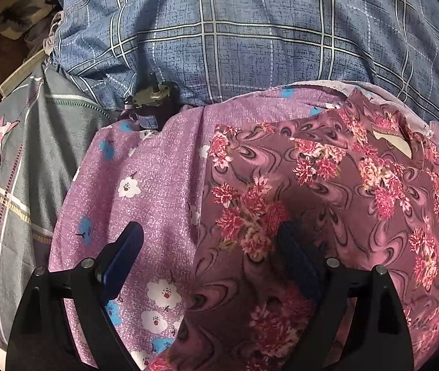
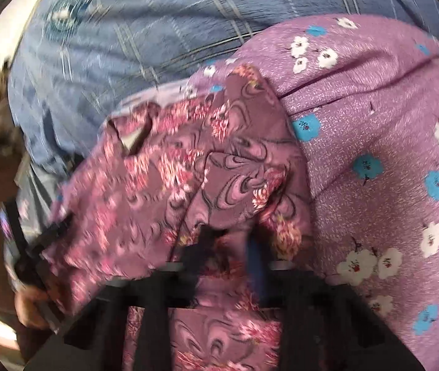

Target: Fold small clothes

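L gripper (image 1: 210, 247) wide open, nothing btwn jaws; hovers over the floral garment (image 1: 327, 191), blue pads apart, left one above the purple sheet (image 1: 151, 185), right one over the garment's left part

R gripper (image 2: 228, 241) closed tight on a bunched fold of the floral garment (image 2: 164, 185), cloth rises from the pinch toward 12 o'clock. R view motion-blurred, pad contact hard to see

Garment = maroon w/ pink flowers, lies on the purple sheet, collar opening w/ pale lining at ~2 o'clock in L view, ~10 o'clock in R view

Farther out: purple sheet w/ white+blue flowers spreads to 3 o'clock in R view. Grey star-print cloth (image 1: 12, 167) at 9 o'clock in L view. Small dark motor-like part (image 1: 153, 102) w/ brass-coloured top at 11 o'clock, at the purple sheet's far edge. Blue plaid bedding (image 1: 250, 31) fills 12 o'clock. Floral pillow (image 1: 12, 3) at far 10 o'clock
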Tool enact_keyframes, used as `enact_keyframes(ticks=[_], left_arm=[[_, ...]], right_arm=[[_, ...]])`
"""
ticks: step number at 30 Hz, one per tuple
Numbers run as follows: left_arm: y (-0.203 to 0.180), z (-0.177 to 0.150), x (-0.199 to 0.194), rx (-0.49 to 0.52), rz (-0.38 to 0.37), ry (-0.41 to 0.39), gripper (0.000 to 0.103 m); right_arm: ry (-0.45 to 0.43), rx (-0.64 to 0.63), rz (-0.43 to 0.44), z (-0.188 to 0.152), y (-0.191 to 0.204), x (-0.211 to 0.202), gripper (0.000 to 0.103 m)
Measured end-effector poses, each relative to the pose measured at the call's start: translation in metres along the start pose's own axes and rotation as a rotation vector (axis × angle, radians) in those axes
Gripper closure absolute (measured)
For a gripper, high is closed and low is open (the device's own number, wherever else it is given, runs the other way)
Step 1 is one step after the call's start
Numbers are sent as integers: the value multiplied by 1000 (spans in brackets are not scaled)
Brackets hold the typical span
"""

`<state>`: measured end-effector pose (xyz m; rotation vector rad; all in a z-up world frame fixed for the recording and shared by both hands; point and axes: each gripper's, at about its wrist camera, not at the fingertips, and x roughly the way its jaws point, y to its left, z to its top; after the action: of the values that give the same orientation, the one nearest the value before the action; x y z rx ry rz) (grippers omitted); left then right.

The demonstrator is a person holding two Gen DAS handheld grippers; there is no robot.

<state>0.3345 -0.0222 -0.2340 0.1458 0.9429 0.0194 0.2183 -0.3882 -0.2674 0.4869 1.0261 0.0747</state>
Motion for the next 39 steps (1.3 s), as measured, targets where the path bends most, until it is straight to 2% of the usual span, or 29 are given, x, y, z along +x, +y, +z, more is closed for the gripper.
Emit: enact_keyframes(ticks=[3, 6, 8, 9, 12, 14, 16, 18, 20, 21, 23, 25, 26, 28, 30, 32, 33, 35, 36, 38, 39], left_arm=[[1, 0, -1, -7, 7, 6, 14], [1, 2, -5, -13, 6, -2, 14], [-1, 3, -7, -4, 4, -14, 14], [-3, 3, -8, 2, 7, -16, 14], [-8, 2, -3, 20, 20, 2, 14], [-8, 3, -6, 10, 17, -6, 14], [-8, 6, -18, -3, -10, -52, 14], [-11, 7, -26, -1, -28, -82, 14], [-18, 7, -30, 16, -59, -95, 14], [-23, 6, -29, 29, -74, -87, 14], [-32, 2, -22, 63, -84, -49, 14], [-42, -4, -8, 111, -56, 14, 14], [-43, -6, -5, 120, -52, 24, 13], [-43, -7, -7, 112, -55, 17, 14], [-39, -4, -12, 93, -67, 2, 14], [-36, -2, -23, 69, -81, -49, 14], [-35, -1, -28, 65, -94, -70, 14], [-36, 0, -30, 70, -106, -80, 13], [-38, -1, -26, 78, -105, -64, 11], [-46, -6, -5, 115, -102, 29, 8], [-46, -9, 3, 114, -107, 50, 3]], right_arm=[[-40, -17, 7, 1, 3, -16, 97], [-123, -29, -25, 3, 4, -37, 98], [-150, -24, -142, 5, -2, -39, 100], [-142, -19, -169, 6, -5, -34, 100], [-65, 74, -178, 7, -27, -16, 100], [-128, 76, -144, 8, -27, -27, 96], [-237, 18, -84, 7, -11, -46, 95], [-305, -28, -24, 3, 6, -57, 95], [-284, -57, 40, 3, 21, -48, 93], [-211, -69, 52, 2, 26, -32, 92], [-127, -77, 24, 0, 28, -10, 92], [1, -104, -54, -5, 29, 19, 93], [-22, -108, -50, -6, 32, 19, 93], [-16, -82, -22, -2, 29, 11, 92], [-79, -46, 3, 0, 22, -2, 89], [-158, -34, 5, 4, 19, -16, 88], [-186, -26, 14, 4, 20, -17, 86], [-233, 12, 18, 8, 16, -17, 64], [-224, 40, -14, 16, 12, -6, 45], [-168, 89, -58, 20, -4, 16, 43], [-200, 85, -47, 19, -5, 15, 44]])
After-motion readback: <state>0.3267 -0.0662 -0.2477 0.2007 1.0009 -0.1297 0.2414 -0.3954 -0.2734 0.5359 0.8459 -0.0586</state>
